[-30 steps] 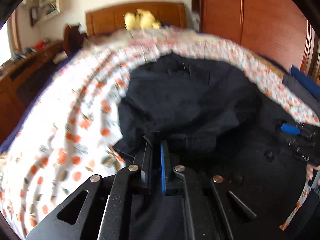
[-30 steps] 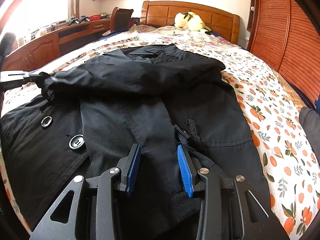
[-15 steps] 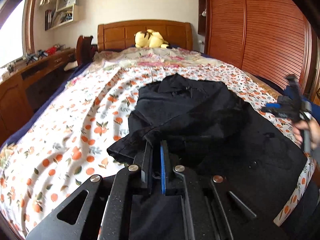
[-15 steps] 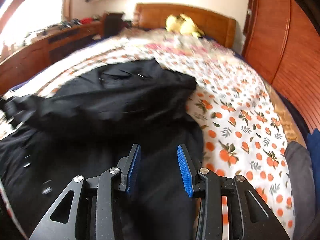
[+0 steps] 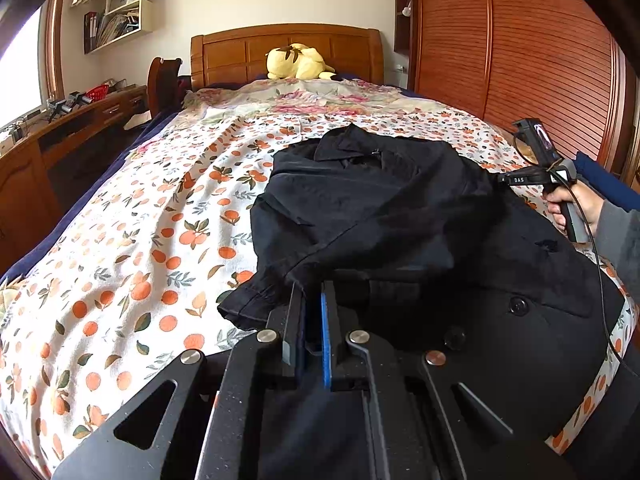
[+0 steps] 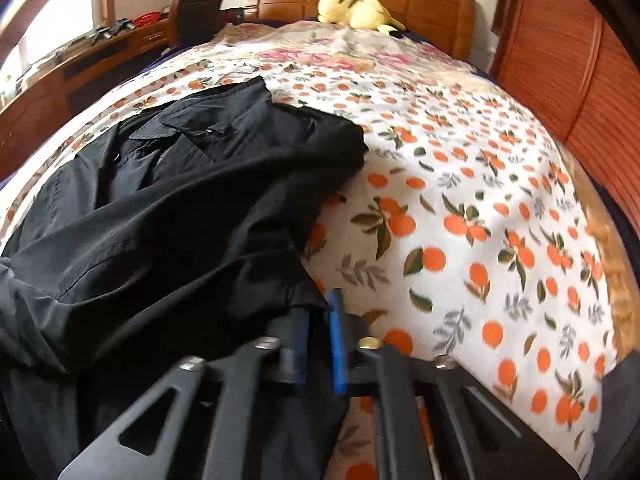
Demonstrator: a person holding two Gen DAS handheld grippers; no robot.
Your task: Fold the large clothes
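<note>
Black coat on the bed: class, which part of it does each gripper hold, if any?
Left gripper pinches the black coat at a sleeve cuff; right gripper has just closed on its right side edge.

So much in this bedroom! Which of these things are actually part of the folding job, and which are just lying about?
Part of the job:
- black coat
- left claw, shut on the coat
- right claw, jaws just closed on the coat's edge

Just lying about:
- yellow plush toy
- orange-print bedspread underneath
- desk
- wall shelf
</note>
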